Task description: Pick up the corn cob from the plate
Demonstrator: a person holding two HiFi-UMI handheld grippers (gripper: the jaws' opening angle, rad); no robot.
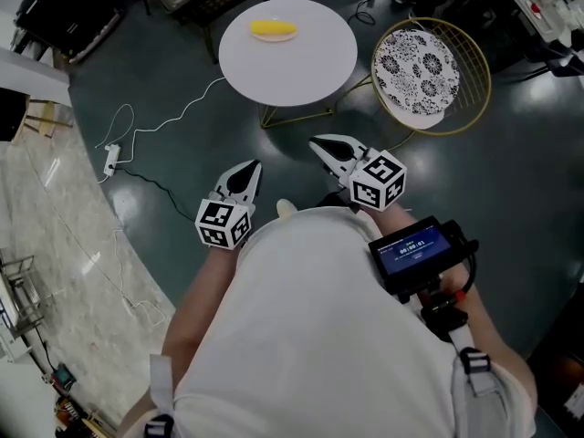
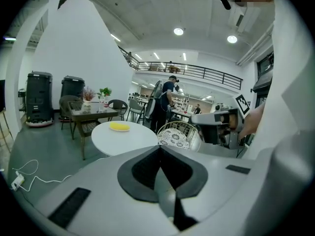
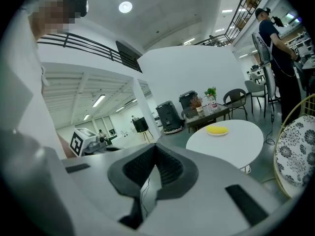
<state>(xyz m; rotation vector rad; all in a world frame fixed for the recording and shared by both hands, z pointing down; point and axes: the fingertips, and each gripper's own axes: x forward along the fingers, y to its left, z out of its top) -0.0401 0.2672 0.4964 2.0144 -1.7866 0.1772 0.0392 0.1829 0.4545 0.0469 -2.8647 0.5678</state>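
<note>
The yellow corn cob [image 1: 273, 29] lies on the far side of a round white table [image 1: 301, 67]; its plate is hard to tell apart from it. The cob also shows in the left gripper view [image 2: 119, 127] and in the right gripper view [image 3: 217, 130]. Both grippers hang in front of the person's body, well short of the table. My left gripper [image 1: 255, 164] [image 2: 160, 147] is shut with nothing in it. My right gripper [image 1: 313, 140] [image 3: 156, 145] has its tips together and holds nothing.
A gold wire chair with a black-and-white patterned cushion [image 1: 417, 65] stands right of the table. A white cable and power strip [image 1: 111, 158] lie on the dark floor at left. A person [image 2: 165, 102] stands beyond the table, near a dark table with chairs [image 2: 91, 113].
</note>
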